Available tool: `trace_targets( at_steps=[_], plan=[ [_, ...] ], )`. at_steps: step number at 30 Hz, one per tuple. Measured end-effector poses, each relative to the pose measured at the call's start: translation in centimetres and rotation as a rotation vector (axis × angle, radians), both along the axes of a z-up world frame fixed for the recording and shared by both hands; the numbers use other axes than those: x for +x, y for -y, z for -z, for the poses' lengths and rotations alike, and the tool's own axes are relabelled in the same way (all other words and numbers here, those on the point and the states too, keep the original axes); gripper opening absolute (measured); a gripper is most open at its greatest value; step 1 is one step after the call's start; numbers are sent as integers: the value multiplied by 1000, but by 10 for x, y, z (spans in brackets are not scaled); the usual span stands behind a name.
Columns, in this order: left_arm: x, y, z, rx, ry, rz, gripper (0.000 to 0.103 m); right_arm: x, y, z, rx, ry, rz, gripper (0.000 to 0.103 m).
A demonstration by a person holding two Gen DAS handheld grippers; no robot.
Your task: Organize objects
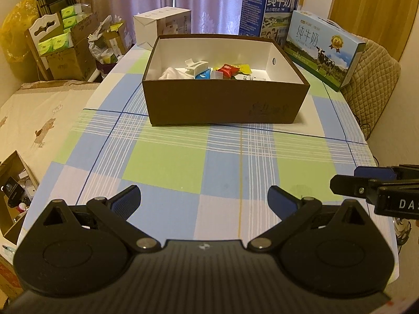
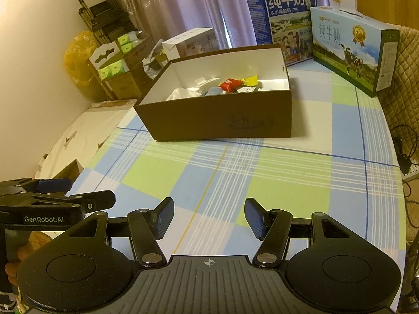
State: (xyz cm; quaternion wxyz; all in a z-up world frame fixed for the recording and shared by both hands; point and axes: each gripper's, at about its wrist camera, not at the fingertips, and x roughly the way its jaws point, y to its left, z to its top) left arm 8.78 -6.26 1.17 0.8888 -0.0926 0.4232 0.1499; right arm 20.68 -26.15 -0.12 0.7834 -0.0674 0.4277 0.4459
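A brown open box (image 1: 225, 102) (image 2: 222, 120) stands on the checked tablecloth at the far middle. Inside it lie a white clip (image 1: 195, 68), crumpled white tissue (image 1: 170, 73), a red wrapped sweet (image 1: 228, 70) (image 2: 230, 83), a yellow wrapper (image 1: 243, 68) (image 2: 250, 79) and small blue packets (image 1: 203, 74). My left gripper (image 1: 204, 200) hovers open over the near cloth with nothing between its blue pads. My right gripper (image 2: 209, 218) is also open and empty, close beside it; its tip (image 1: 351, 183) shows at the right edge of the left wrist view.
Two milk cartons (image 1: 267, 10) (image 1: 324, 47) stand behind the box at the right. A white box (image 1: 162, 26) sits at the table's far left corner. Cardboard boxes and tissue packs (image 1: 62, 41) crowd the floor at left. A quilted chair back (image 1: 371, 78) borders the right edge.
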Motion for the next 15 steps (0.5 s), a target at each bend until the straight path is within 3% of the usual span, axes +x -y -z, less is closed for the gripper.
trace_targets(
  at_steps=[15],
  plan=[
    [-2, -3, 2, -5, -7, -12, 102, -1, -5, 5, -12, -14, -5, 57]
  ],
)
